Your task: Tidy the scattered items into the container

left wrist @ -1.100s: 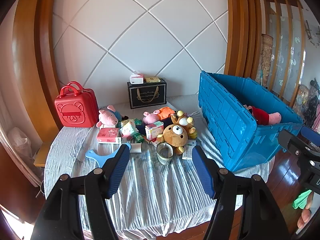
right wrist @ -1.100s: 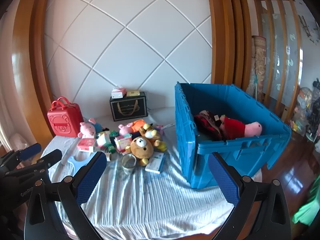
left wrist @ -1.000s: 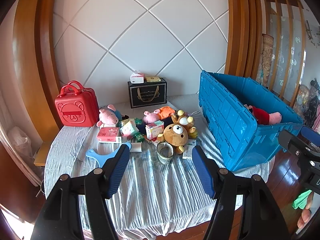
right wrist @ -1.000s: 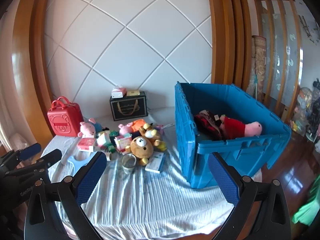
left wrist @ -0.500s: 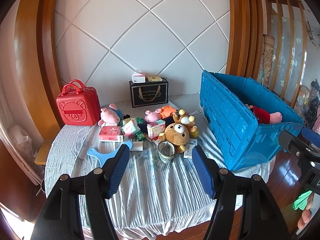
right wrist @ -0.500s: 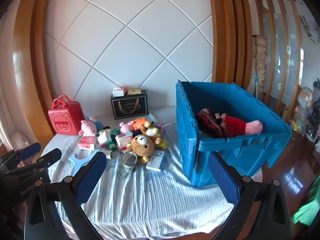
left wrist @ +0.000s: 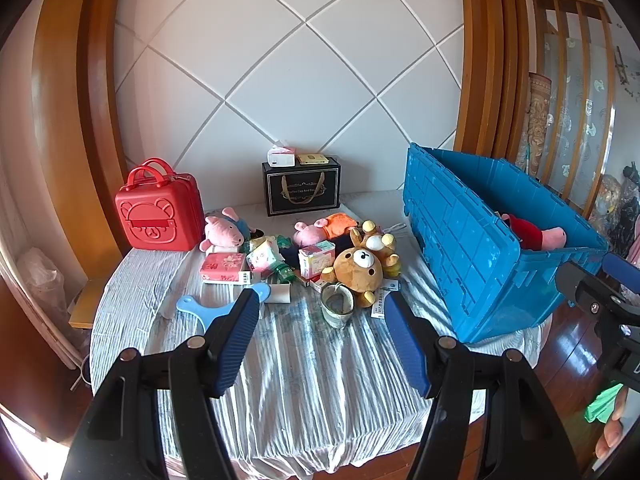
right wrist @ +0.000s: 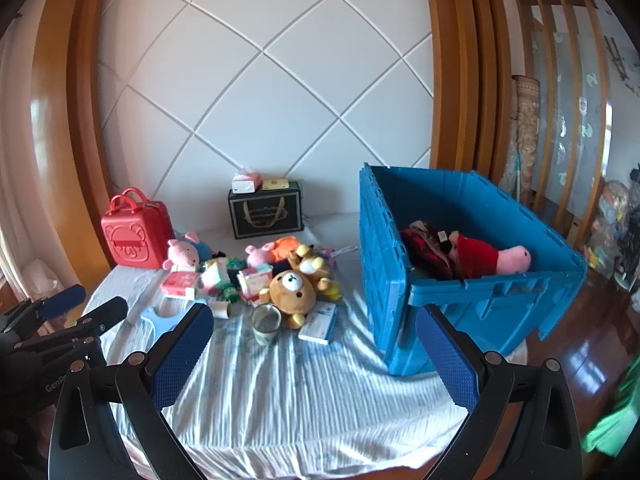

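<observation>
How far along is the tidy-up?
Done: a pink pig plush in red and a dark red bundle lie in the blue plastic crate. In hand: nothing; left gripper and right gripper are open. Left: brown bear plush, metal cup, boxes and pig plushes.

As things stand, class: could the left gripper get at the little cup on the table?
Probably yes. The left gripper is open and empty, and bare cloth lies between it and the cup, nothing blocking.

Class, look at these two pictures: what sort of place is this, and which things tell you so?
Probably a room in a home: polished wooden floor, white diamond-panelled wall, and plush toys like the brown bear on a cloth-covered table.
</observation>
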